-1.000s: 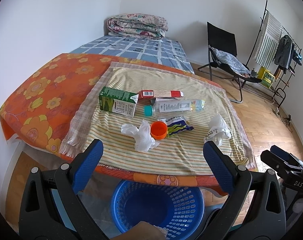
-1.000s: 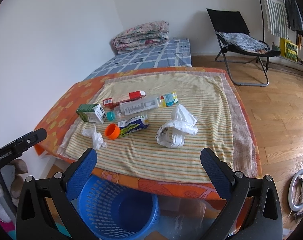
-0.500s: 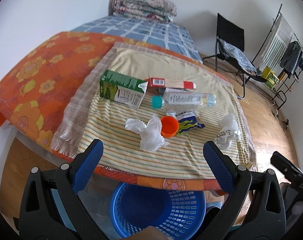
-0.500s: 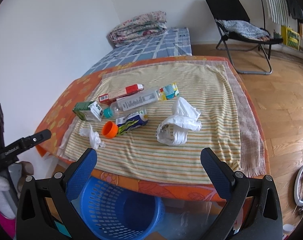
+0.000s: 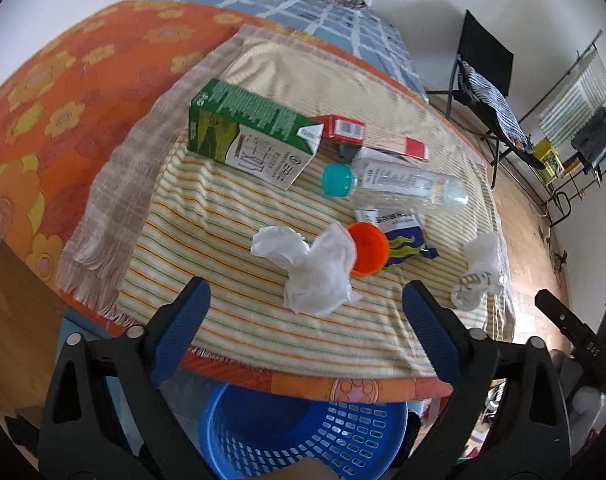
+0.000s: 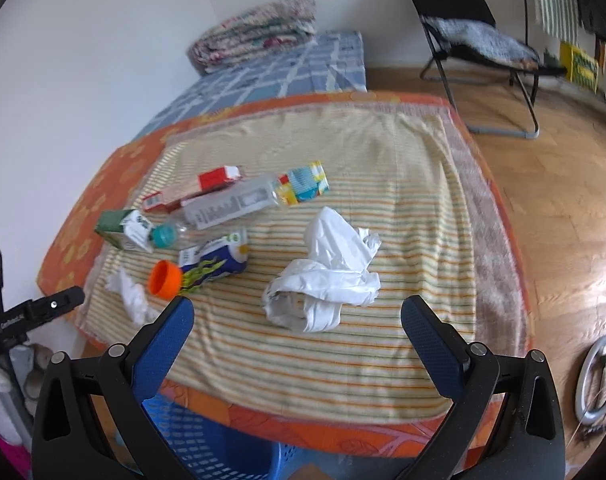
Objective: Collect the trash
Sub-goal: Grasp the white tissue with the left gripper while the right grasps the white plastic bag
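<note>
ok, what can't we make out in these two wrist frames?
- Blue basket: left wrist view, far rim hidden under the table edge; right wrist view, mostly behind the right gripper.
- Carton print: too small and blurred.
- Tan shape at the bottom edge, left wrist view: cut off, unidentifiable.

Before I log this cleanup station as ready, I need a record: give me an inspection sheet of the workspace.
Surface: striped cloth over an orange floral cover.
Job's things: green carton, red box, clear bottle, orange-capped pouch, tissue, crumpled white bag; blue basket below the edge.
Clutter: nothing seen.
Grippers: left gripper and right gripper open, holding nothing.
Cables: cord on the floor.
Surroundings: folding chair, folded quilt, ring light.
</note>
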